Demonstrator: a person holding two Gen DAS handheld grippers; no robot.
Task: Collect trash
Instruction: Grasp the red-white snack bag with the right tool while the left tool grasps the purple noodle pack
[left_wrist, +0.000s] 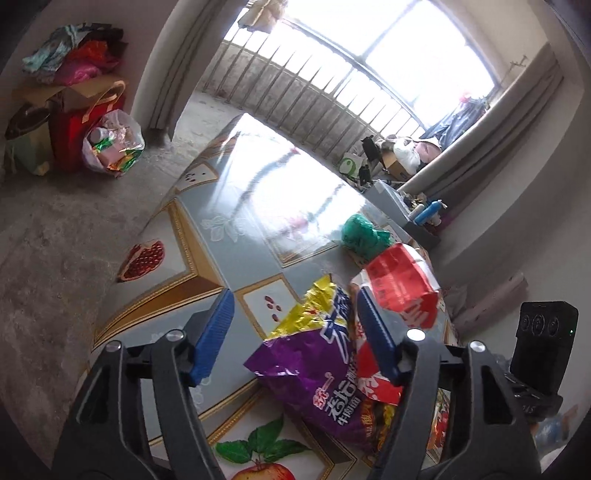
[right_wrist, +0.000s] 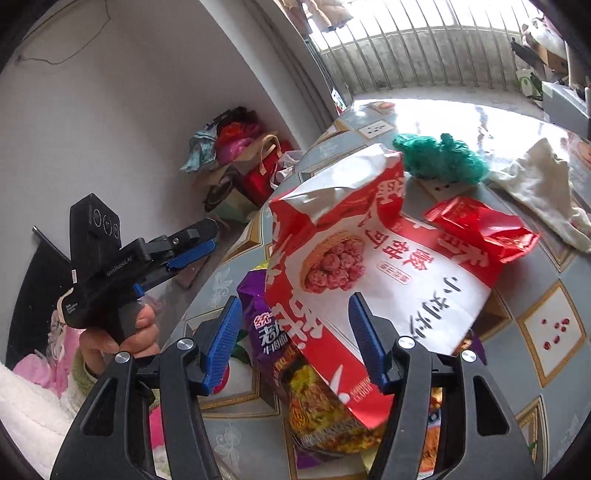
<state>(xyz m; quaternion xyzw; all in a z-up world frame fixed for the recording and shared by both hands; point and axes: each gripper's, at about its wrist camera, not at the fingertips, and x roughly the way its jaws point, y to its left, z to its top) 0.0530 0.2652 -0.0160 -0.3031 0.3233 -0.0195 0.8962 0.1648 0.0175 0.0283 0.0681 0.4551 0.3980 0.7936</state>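
Note:
A pile of wrappers lies on the table. A purple noodle packet shows between the fingers of my left gripper, which is open and not touching it. Beyond it are a red and white snack bag and a crumpled green plastic bag. My right gripper is open, its blue pads either side of the red and white snack bag without pressing on it. The purple packet lies under that bag. A hand holds the left gripper beside the table's left edge.
A red wrapper and a white cloth lie further along the table. Bags and boxes are stacked against the wall on the concrete floor. More clutter sits under the barred window.

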